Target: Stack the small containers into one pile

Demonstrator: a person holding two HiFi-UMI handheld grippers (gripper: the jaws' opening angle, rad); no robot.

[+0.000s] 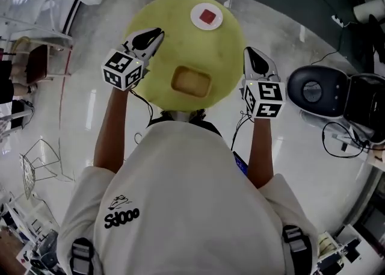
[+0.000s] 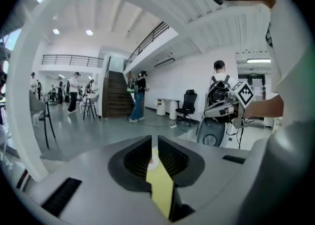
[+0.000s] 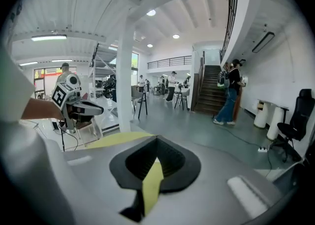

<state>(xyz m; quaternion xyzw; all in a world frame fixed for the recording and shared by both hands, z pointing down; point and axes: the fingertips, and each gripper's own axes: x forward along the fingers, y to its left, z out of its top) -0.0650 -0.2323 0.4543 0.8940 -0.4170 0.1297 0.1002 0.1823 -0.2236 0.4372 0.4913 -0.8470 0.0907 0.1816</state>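
Note:
A round yellow table (image 1: 150,81) stands in front of me in the head view. On its far side lies a small white round container with a red square (image 1: 206,16). A shallow yellow rectangular container (image 1: 191,82) sits near the table's middle. My left gripper (image 1: 157,33) hovers over the table's left edge, jaws shut with only a thin slit and nothing held. My right gripper (image 1: 249,52) hovers at the right edge, also shut and empty. In the gripper views the left gripper (image 2: 153,143) and the right gripper (image 3: 156,143) show only yellow table between their pads.
A dark rounded device (image 1: 316,90) with cables (image 1: 340,138) sits on the floor to the right. A wire chair (image 1: 36,165) stands at the left. Both gripper views show a hall with stairs (image 2: 115,96), chairs and several people standing far off.

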